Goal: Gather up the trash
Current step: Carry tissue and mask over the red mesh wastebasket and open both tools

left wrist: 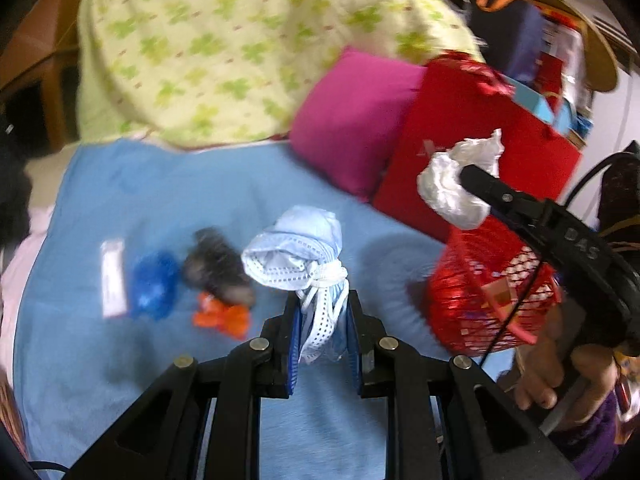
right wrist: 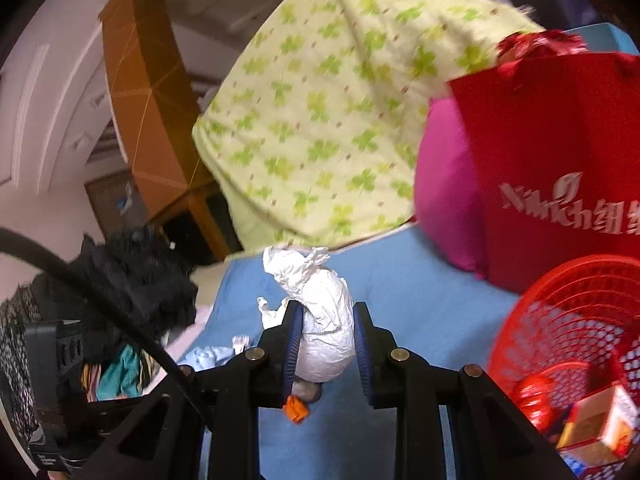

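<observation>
Black gripper [left wrist: 322, 312] linkage, blue pads [left wrist: 294, 344], brass-coloured pins, black cable.

A: Crumpled light-blue face mask [left wrist: 298, 250], white perforated straps knotted, hanging pinched between the left gripper [left wrist: 322, 320] pads above the blue sheet.
B: White crumpled paper wad [right wrist: 320, 320], clamped in the right gripper [right wrist: 325, 332], raised near the red mesh basket [right wrist: 560, 320].
A: Basket already holding a small carton and red scraps.
B: On the sheet: blue wrapper [left wrist: 154, 284], dark blurred lump [left wrist: 218, 266], orange scrap [left wrist: 222, 318], white slip [left wrist: 113, 278], close together.
</observation>
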Action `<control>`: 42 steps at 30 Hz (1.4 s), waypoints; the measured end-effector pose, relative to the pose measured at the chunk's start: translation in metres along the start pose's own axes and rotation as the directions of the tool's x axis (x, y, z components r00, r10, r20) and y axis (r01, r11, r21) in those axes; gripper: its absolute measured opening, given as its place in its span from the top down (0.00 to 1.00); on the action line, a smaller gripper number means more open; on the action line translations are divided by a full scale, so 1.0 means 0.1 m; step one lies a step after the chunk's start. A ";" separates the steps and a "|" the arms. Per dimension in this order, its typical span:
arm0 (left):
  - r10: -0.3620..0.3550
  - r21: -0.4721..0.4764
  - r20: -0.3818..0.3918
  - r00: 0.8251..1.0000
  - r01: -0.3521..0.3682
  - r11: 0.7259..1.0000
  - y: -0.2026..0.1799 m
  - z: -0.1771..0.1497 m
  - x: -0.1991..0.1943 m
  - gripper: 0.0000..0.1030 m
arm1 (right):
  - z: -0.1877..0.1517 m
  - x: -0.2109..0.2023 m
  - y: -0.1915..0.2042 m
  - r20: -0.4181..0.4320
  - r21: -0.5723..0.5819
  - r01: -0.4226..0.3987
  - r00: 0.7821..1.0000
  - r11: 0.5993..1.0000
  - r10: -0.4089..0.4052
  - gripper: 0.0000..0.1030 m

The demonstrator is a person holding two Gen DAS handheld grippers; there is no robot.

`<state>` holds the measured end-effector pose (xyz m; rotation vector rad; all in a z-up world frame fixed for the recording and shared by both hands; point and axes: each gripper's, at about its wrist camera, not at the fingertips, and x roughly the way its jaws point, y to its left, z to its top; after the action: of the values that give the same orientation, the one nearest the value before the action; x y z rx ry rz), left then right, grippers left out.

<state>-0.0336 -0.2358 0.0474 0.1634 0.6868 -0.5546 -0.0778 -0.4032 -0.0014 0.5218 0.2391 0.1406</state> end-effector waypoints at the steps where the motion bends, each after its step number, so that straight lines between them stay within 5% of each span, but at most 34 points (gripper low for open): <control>1: -0.008 0.013 0.003 1.000 0.008 1.000 -0.05 0.02 -0.01 0.79 | 0.03 -0.06 -0.06 0.014 0.012 0.004 1.000 1.000 -0.005 0.73; 18: -0.224 0.214 -0.079 0.971 0.236 0.948 -1.48 0.35 0.41 0.76 | 0.17 -1.15 -1.38 0.187 0.292 0.168 0.955 0.942 -0.229 0.71; 21: -0.240 0.230 -0.097 0.966 0.256 0.939 -1.64 0.35 0.53 0.64 | 0.17 -1.18 -1.51 0.174 0.328 0.185 0.952 0.926 -0.252 0.71; 23: -0.214 0.244 -0.098 0.972 0.232 0.942 -1.71 0.33 0.62 0.36 | 0.17 -1.17 -1.56 0.162 0.332 0.199 0.951 0.922 -0.263 0.71; 24: -0.206 0.243 -0.090 0.975 0.222 0.944 -1.70 0.30 0.64 0.35 | 0.15 -1.16 -1.59 0.147 0.337 0.207 0.952 0.918 -0.268 0.70; 26: -0.207 0.234 -0.099 0.973 0.225 0.946 -1.66 0.29 0.65 0.35 | 0.14 -1.14 -1.66 0.118 0.365 0.204 0.958 0.908 -0.262 0.64; 28: -0.202 0.221 -0.101 0.974 0.220 0.950 -1.60 0.26 0.64 0.35 | 0.12 -1.16 -1.71 0.126 0.391 0.188 0.959 0.901 -0.255 0.40; 34: -0.123 0.161 -0.096 0.988 0.137 0.977 -1.11 0.12 0.51 0.34 | 0.15 -1.18 -1.49 0.195 0.322 0.196 0.944 0.926 -0.267 0.39; 39: 0.033 0.099 -0.095 0.995 -0.023 0.995 -0.38 -0.16 0.30 0.34 | 0.16 -1.15 -1.00 0.297 0.169 0.192 0.925 0.967 -0.236 0.39; 42: 0.157 0.039 -0.100 0.983 -0.154 0.987 0.17 -0.38 0.12 0.34 | 0.14 -1.13 -0.66 0.365 0.059 0.162 0.915 0.985 -0.172 0.39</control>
<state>-0.0380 -0.2146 0.0098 0.2738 0.7585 -0.4090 -0.1780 -0.4881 -0.0020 0.5427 -0.0835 -0.1291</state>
